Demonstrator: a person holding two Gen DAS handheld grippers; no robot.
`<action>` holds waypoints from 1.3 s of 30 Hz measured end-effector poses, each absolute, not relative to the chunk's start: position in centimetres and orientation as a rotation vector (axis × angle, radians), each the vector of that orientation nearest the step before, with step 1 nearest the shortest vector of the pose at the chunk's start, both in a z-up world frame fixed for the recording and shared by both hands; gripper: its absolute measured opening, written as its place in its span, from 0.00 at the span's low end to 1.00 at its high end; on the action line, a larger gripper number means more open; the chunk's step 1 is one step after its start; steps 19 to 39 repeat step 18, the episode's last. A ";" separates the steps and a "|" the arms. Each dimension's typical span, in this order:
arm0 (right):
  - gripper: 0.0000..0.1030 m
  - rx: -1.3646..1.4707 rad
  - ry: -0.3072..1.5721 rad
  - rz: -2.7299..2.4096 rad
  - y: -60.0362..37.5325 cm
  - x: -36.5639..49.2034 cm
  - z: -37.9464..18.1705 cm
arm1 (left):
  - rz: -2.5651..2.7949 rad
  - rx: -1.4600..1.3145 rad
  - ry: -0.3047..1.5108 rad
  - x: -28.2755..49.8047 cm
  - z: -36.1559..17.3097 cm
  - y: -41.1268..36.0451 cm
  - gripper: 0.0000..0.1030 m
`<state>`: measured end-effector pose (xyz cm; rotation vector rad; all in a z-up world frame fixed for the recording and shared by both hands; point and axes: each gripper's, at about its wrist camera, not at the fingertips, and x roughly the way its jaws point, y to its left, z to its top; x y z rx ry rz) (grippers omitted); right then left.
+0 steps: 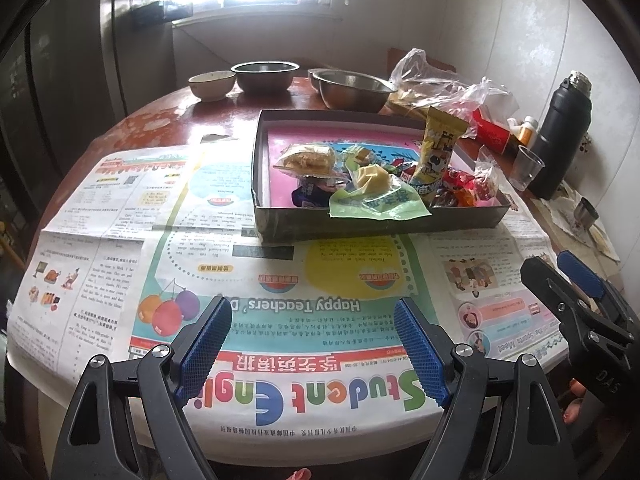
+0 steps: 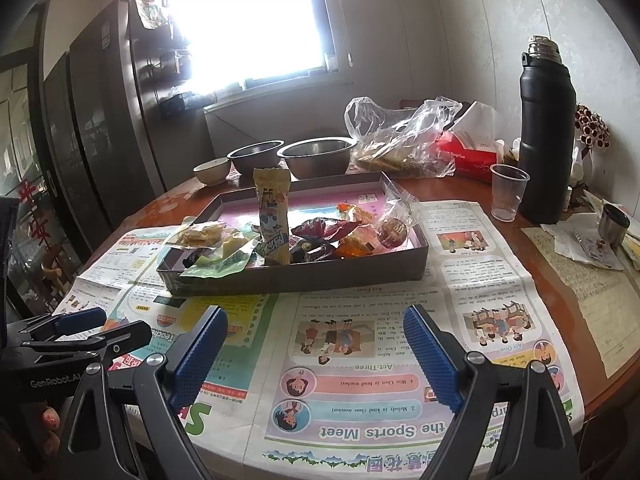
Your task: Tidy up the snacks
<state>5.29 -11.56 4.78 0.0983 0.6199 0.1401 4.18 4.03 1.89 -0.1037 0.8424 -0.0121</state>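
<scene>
Nearest my lenses are the blue pads of my own tools. My left gripper [image 1: 314,344] hangs over the newspaper [image 1: 256,280] with its fingers spread wide and nothing between them. My right gripper [image 2: 316,354] is likewise spread wide and empty above the same paper; in the left view it shows at the far right edge.

Straight ahead of the left fingertips, and a little right of their midline, sits the shallow dark tray [image 1: 280,224] on the far part of the newspaper. Its long axis runs across my view, left to right. From the right wrist it lies ahead and left of the fingers, its long side angled away toward the right.

Inside the tray, starting left: a clear-wrapped pastry [image 1: 308,160] lying flat, then a green-wrapped cake [image 1: 374,196] whose wrapper drapes over the near wall toward me. Next, a tall yellow snack packet [image 1: 436,152] stands nearly upright, long axis vertical, top leaning slightly right. Right of it is a heap of red-wrapped sweets [image 1: 466,190] against the right wall.

Beyond the tray stand a ceramic bowl [image 1: 212,84] and two steel bowls [image 1: 266,76], then a crumpled plastic bag [image 1: 436,80]. Far right of my fingers are a clear plastic cup [image 2: 509,192] and a black flask [image 2: 546,136], upright.
</scene>
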 end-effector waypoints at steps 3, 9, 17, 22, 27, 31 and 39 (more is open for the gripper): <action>0.87 0.098 0.620 0.140 -11.6 5.3 4.8 | -0.012 -0.096 0.842 4.3 1.8 3.9 0.82; 0.87 0.097 0.624 0.140 -11.5 5.4 4.6 | -0.018 -0.097 0.835 4.3 1.8 3.9 0.82; 0.87 0.103 0.640 0.130 -12.0 6.5 4.0 | -0.005 -0.128 0.809 5.2 1.8 5.6 0.82; 0.87 0.109 0.645 0.122 -12.4 6.9 3.9 | 0.019 -0.145 0.807 5.8 1.8 6.7 0.82; 0.87 0.109 0.645 0.122 -12.4 6.9 3.9 | 0.019 -0.145 0.807 5.8 1.8 6.7 0.82; 0.87 0.109 0.645 0.122 -12.4 6.9 3.9 | 0.019 -0.145 0.807 5.8 1.8 6.7 0.82; 0.87 0.109 0.645 0.122 -12.4 6.9 3.9 | 0.019 -0.145 0.807 5.8 1.8 6.7 0.82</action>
